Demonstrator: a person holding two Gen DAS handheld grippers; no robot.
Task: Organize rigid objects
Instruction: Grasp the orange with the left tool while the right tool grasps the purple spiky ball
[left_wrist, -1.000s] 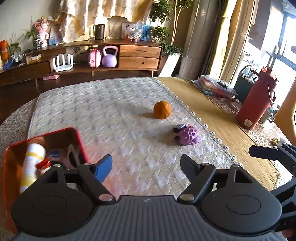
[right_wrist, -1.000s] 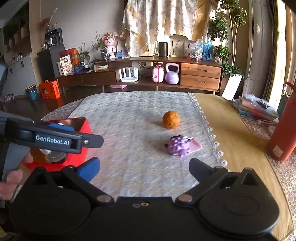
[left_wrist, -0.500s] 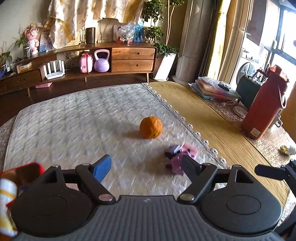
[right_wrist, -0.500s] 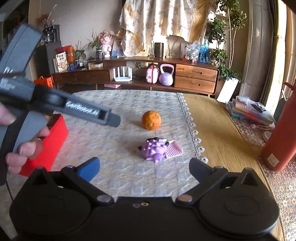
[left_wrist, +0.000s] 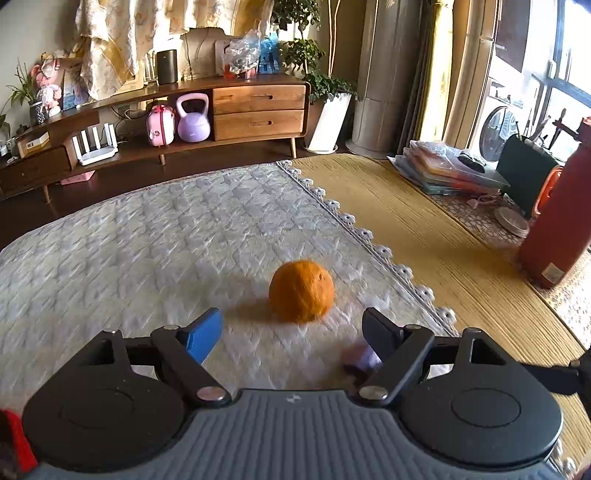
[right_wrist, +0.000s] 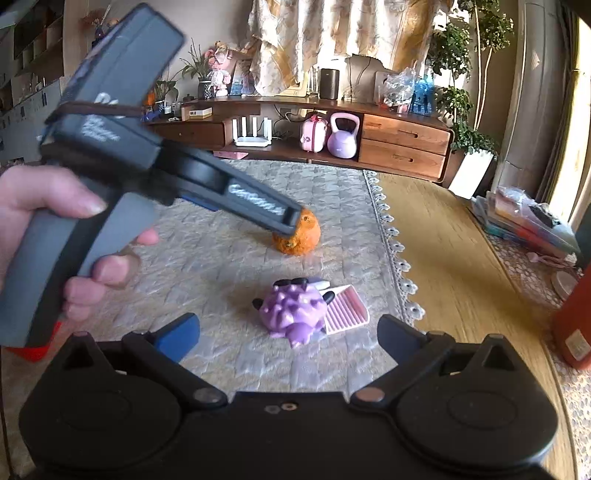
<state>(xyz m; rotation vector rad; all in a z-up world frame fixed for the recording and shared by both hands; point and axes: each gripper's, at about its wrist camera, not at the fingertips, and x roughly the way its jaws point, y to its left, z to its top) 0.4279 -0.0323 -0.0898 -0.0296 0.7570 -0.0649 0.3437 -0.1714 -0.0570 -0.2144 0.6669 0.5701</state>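
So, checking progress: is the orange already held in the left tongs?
No, the orange lies on the cloth ahead of the open left tongs.

My right gripper (right_wrist: 288, 330) open just short of the purple spiky toy (right_wrist: 293, 314), orange ball (right_wrist: 297, 236) beyond it, my left gripper (right_wrist: 291, 221) at the ball

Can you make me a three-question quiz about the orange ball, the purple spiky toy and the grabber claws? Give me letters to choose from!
1. Where is the orange ball?
A. on the quilted cloth
B. on the wooden shelf
C. inside a drawer

2. What colour is the spiky toy?
A. green
B. purple
C. yellow

3. How is the left gripper?
A. shut on the ball
B. shut on the toy
C. open, holding nothing

Answers:
1 A, the ball sits on the quilted cloth in front of the fingers.
2 B, its bumpy body is purple, beside a pink ribbed piece.
3 C, the fingers stand wide apart with only cloth between.
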